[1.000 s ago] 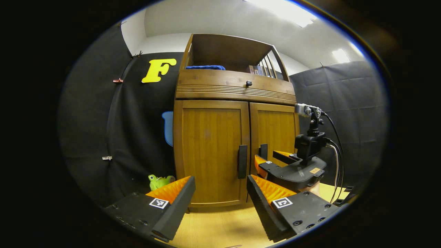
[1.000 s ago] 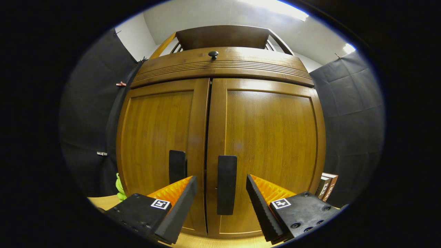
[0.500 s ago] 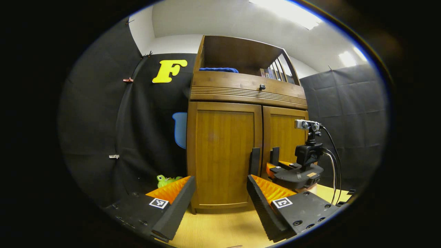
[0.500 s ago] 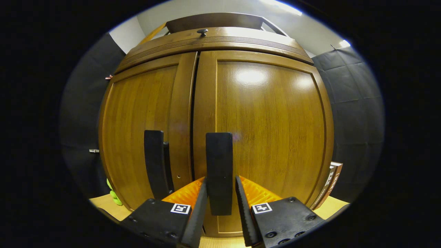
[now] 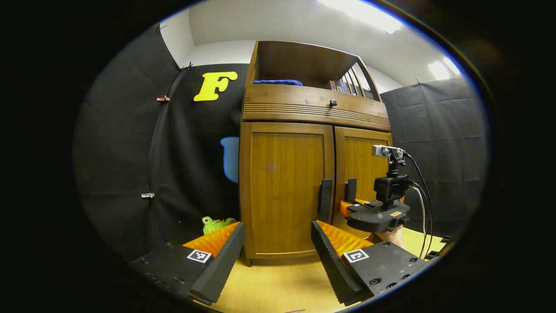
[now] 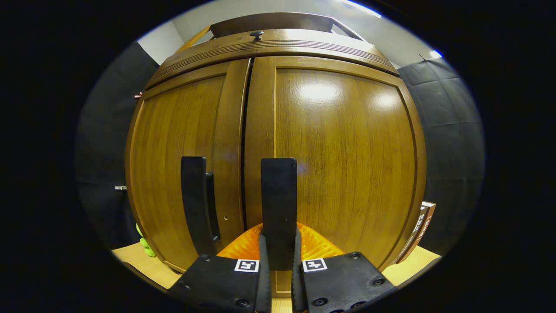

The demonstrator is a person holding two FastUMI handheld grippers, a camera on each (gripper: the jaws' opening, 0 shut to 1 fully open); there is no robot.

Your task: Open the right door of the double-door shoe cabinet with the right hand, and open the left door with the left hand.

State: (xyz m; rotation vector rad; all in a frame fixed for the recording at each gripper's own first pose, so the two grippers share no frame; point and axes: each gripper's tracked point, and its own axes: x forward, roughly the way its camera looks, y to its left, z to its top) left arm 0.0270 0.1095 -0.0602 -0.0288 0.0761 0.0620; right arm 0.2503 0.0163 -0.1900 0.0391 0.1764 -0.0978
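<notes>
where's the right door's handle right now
In the right gripper view the right door handle stands low at centre, clamped between the right gripper, just right of the left door handle.

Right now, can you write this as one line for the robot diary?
right claw: shut on right door handle | left claw: open, short of left door handle | both doors: closed

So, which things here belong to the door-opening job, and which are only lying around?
For the job:
- right door handle, clamped in the right gripper
- left door handle
- left gripper, open, away from the cabinet

Lying about:
- green toy
- blue cloth
- drawer knob
</notes>
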